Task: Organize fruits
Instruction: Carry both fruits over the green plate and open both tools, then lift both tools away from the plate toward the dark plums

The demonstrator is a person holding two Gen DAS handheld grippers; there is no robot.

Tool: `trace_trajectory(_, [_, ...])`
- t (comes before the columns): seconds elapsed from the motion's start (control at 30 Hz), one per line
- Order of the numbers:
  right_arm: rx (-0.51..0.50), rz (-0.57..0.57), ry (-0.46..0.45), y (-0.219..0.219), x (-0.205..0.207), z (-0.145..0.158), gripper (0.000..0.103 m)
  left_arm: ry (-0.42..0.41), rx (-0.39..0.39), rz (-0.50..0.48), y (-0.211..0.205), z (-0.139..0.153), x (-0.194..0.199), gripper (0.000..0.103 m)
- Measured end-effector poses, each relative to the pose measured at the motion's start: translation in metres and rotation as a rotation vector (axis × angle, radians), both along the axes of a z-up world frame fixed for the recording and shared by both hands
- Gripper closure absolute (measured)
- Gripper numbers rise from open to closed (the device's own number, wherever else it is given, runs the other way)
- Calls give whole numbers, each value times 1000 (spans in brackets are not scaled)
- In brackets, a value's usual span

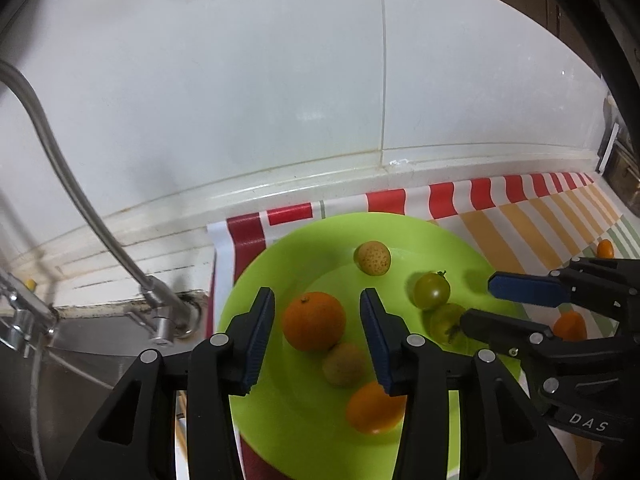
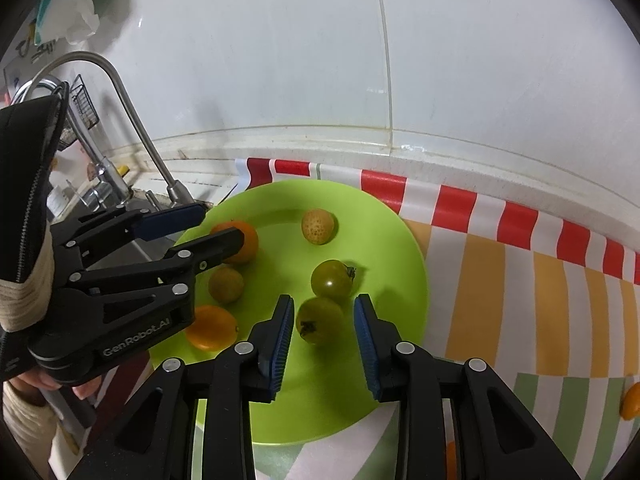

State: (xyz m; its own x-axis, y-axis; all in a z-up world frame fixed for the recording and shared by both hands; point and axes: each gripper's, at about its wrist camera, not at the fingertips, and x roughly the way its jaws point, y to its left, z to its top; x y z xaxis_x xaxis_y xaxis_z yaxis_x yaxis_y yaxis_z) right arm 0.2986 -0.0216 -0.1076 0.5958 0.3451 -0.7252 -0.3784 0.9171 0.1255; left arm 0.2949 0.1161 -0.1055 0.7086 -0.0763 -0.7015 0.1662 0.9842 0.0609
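Observation:
A lime green plate [image 1: 288,420] [image 2: 392,240] holds several fruits: a round orange [image 1: 314,320] [image 2: 244,242], an oval orange fruit [image 1: 374,408] [image 2: 212,328], two brownish fruits [image 1: 372,258] [image 1: 343,364], and two green tomatoes [image 1: 431,290] [image 2: 331,278] [image 2: 320,320]. My left gripper [image 1: 318,308] [image 2: 216,224] is open, its fingers either side of the round orange. My right gripper [image 2: 323,316] [image 1: 476,300] is open over the plate, its fingers either side of the nearer green tomato.
The plate lies on a striped cloth [image 2: 520,280] against a white tiled wall. A sink with a steel faucet [image 2: 132,120] [image 1: 80,200] is to the left. Small orange fruits lie on the cloth at right [image 2: 631,400] [image 1: 605,248] [image 1: 570,326].

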Motion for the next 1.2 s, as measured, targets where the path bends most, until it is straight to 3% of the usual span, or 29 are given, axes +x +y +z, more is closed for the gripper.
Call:
trace_trajectory(0.37, [54, -16, -67, -24, -29, 30, 67, -67, 30, 52, -15, 43, -50, 60])
trace_trajectory(0.7, [74, 5, -155, -47, -79, 65, 67, -141, -31, 88, -38, 82, -105, 59])
trace_trajectory(1.2, [120, -73, -217, -117, -148, 95, 67, -262, -35, 71, -104, 110, -173, 51])
